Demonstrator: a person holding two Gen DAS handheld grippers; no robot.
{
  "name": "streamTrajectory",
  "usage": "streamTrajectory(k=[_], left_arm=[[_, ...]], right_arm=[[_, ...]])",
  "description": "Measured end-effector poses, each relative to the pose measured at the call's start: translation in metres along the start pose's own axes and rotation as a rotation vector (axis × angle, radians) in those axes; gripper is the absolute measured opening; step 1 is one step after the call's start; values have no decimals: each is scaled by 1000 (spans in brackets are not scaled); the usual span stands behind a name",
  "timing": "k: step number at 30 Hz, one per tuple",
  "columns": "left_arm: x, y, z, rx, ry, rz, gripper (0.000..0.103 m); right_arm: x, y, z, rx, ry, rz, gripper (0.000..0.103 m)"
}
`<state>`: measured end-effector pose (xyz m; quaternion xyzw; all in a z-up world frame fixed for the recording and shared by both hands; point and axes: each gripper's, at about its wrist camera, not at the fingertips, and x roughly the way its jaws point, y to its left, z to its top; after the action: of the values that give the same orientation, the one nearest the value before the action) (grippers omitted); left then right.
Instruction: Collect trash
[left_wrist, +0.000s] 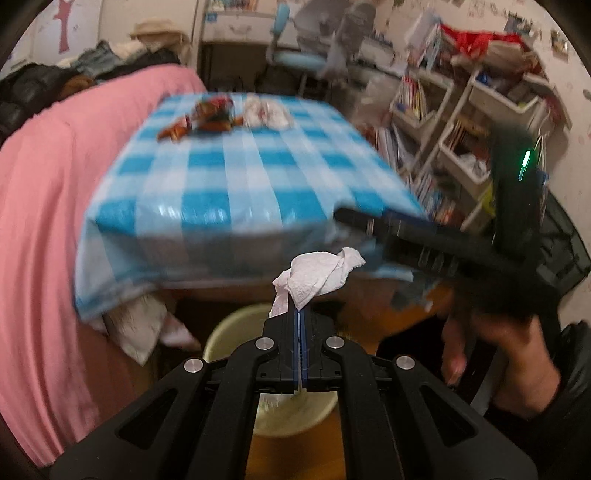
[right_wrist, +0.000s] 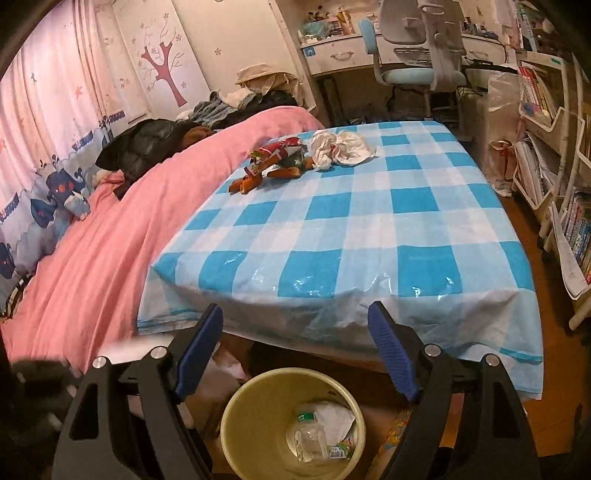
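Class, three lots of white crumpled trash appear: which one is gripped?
The tissue pinched in the left gripper; the others lie on the table and in the bin.

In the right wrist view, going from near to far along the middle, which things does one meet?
Yellow bin with a plastic bottle inside → front edge of the checked tablecloth → orange wrappers → crumpled white paper → blue desk chair.

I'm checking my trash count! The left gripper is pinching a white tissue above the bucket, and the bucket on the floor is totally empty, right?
Not quite. The left gripper does pinch the white tissue above the bucket, but the bucket isn't empty. The right wrist view shows a clear plastic bottle and some crumpled paper already inside.
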<state>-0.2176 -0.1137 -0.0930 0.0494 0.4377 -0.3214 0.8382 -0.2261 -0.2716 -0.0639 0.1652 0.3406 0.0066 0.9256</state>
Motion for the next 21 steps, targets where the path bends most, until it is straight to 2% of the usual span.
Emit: streamTrajectory(k=[5,8,10,11,13,14,21], left_arm=[[18,-6,-17,2,108,1,1],[28,-7,-22,17,164,44,2],[30,-7,-23,22,174,55,6],[29,-8,-23,25,169,66,10],[25,-6,-21,26,146,107,36],[21,-6,-20,29,120,142,40],[6,0,-8,36,6,257,48]], right_arm=[[-2,-6,-1,20,-1,13,78],[-3,-8,-2,32,1,15,78],[-4,-10,-2,36,0,16,78],[-4,-10,-2,38,-1,16,78],[-5,-11,-2,41,-1,14,78],[-5,-12,-2,43,0,14,78],[-2,-10,-4,34,7,6,78]])
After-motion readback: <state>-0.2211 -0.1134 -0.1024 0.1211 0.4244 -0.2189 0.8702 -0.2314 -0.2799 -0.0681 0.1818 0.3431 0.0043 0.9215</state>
